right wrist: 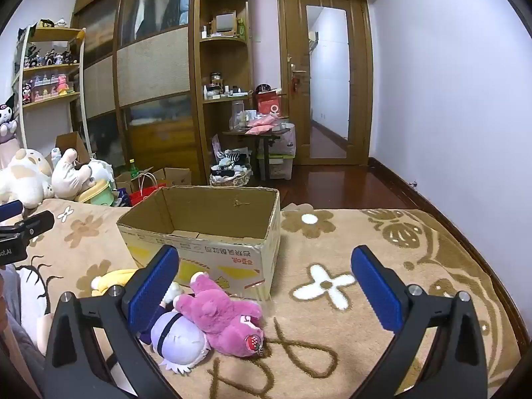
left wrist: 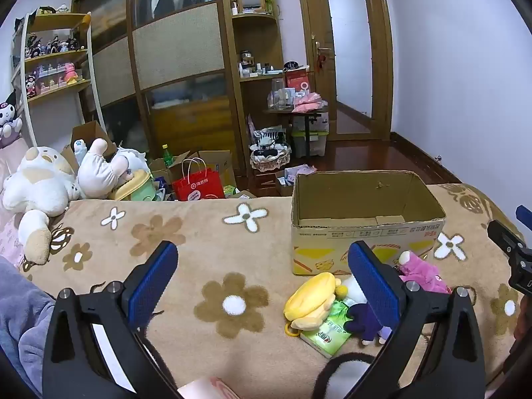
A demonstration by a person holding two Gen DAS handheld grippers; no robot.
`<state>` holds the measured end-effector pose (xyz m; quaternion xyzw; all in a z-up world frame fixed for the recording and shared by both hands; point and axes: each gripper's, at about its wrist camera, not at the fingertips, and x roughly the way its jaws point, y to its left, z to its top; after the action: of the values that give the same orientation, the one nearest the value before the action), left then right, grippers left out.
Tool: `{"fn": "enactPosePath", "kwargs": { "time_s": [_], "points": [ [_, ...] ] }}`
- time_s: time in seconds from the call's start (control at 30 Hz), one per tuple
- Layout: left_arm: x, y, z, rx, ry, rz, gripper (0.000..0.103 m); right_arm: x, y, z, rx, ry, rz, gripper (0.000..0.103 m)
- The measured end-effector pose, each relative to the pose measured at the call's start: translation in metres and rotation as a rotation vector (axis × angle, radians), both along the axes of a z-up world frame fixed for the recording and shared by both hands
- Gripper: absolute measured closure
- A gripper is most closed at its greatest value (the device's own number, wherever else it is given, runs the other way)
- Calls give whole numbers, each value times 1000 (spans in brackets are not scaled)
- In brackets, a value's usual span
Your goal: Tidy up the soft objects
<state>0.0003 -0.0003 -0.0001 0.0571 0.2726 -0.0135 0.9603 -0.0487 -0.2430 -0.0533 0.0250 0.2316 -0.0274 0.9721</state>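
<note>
An open, empty cardboard box point(left wrist: 365, 229) point(right wrist: 206, 246) stands on the flowered beige blanket. In front of it lie a yellow plush point(left wrist: 312, 299) point(right wrist: 113, 279), a pink bear plush point(right wrist: 222, 316) point(left wrist: 422, 272), a purple-haired doll point(right wrist: 179, 342) point(left wrist: 362, 322) and a green tissue pack point(left wrist: 329, 335). My left gripper point(left wrist: 262, 282) is open and empty, hovering left of the pile. My right gripper point(right wrist: 266, 286) is open and empty, just right of the pink bear; it also shows at the right edge of the left wrist view point(left wrist: 512, 246).
Big white plush toys point(left wrist: 43, 189) point(right wrist: 30, 176) lie at the blanket's far left. Past the bed edge are a red paper bag point(left wrist: 199, 186), cartons, a wardrobe, shelves and a small cluttered table point(left wrist: 296, 109). A purple sleeve point(left wrist: 20, 316) is at lower left.
</note>
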Motion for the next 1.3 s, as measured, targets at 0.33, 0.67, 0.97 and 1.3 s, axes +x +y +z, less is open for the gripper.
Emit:
{"fn": "enactPosePath", "kwargs": {
  "time_s": [0.33,0.67,0.97,1.3],
  "points": [
    [0,1,-1,-13,-4,-5,2,0,-1,0,2,-11,-3,0],
    [-2,-2,-1,-9,-2,-5,2,-1,0,1,-1,-15,-6,0],
    [0,-4,-3,-1,3,-5,2,-2,-4,2,1,-17,-11,0],
    [-1,-1,-1,-6,-11,-6,2,-1,-4,3,3,-18,-10,0]
  ]
}}
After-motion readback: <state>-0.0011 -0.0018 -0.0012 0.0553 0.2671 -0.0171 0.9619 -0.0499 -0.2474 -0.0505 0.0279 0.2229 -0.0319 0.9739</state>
